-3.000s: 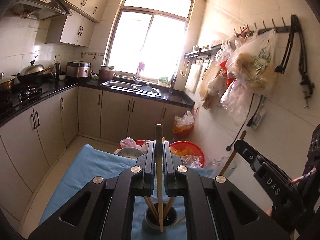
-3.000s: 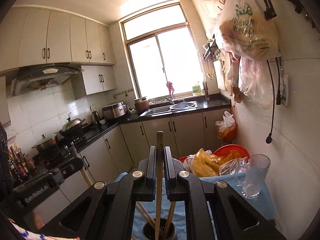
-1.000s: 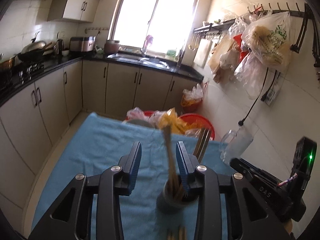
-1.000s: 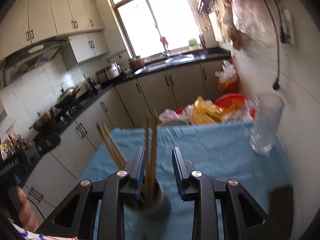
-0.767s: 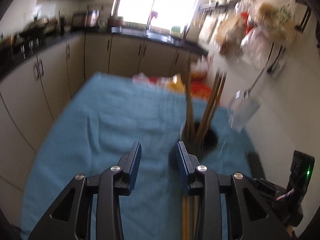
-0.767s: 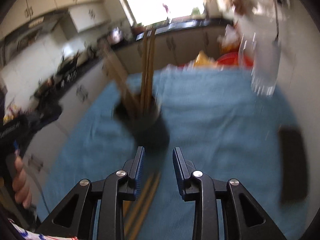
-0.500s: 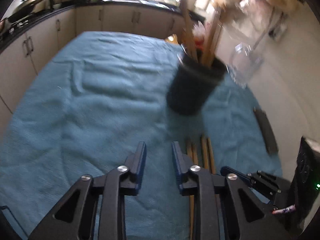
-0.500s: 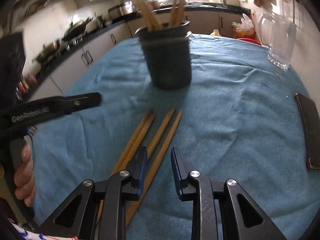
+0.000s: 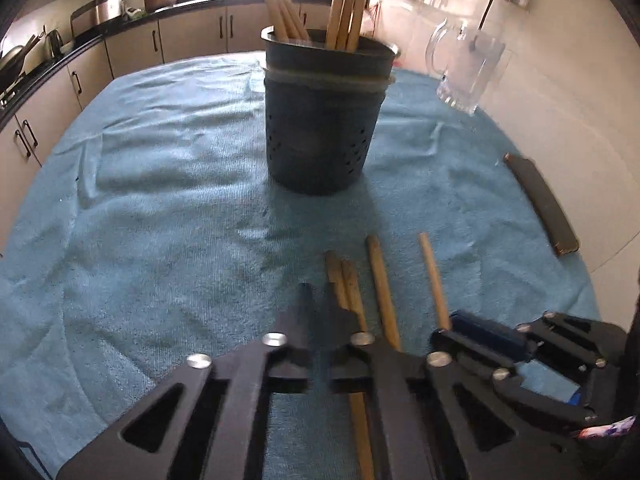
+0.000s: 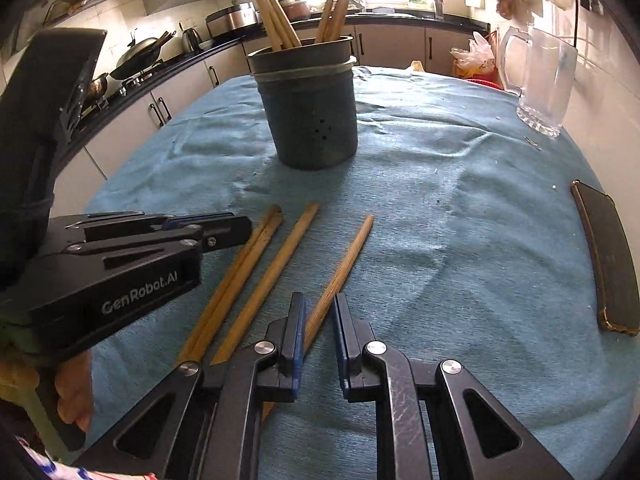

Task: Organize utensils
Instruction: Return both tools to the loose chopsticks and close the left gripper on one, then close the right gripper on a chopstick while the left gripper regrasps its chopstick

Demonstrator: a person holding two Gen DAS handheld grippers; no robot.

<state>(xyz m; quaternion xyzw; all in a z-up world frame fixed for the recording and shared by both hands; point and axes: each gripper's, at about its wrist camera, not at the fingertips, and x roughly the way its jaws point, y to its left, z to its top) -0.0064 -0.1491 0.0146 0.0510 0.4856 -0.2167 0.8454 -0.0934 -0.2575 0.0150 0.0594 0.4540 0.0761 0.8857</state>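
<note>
A: Which step is this, would you say?

B: The pick-up. Four loose chopsticks lie on the blue cloth of the worktop [image 10: 460, 208], at about six o'clock from the dark utensil holder [image 10: 308, 116], which already has several sticks standing in it. Both grippers are down at the sticks.

A: What are the fingers doing?

B: The right gripper [image 10: 318, 320] straddles the rightmost chopstick [image 10: 344, 260]; its fingers are closing, but a gap shows on the right side, so the grip isn't made yet. The left gripper [image 9: 320, 316] has its fingers together, at the pair of sticks [image 9: 346, 284] lying side by side. I can't tell whether a stick is pinched or the tips only rest on the cloth beside them.

A: And next?

B: I'd judge each hand needs a firm pinch on a single stick, then a lift, a tilt upright, and a drop into the holder at twelve o'clock.

A: Do the views differ?

B: The right wrist view shows the left gripper from the side at nine o'clock, fingers flat and closed, plus part of the person's hand. The left wrist view shows the right gripper at four o'clock over the stick. Both show the glass mug [image 10: 540, 80] and a dark flat object [image 10: 604, 256] toward two and three o'clock.
</note>
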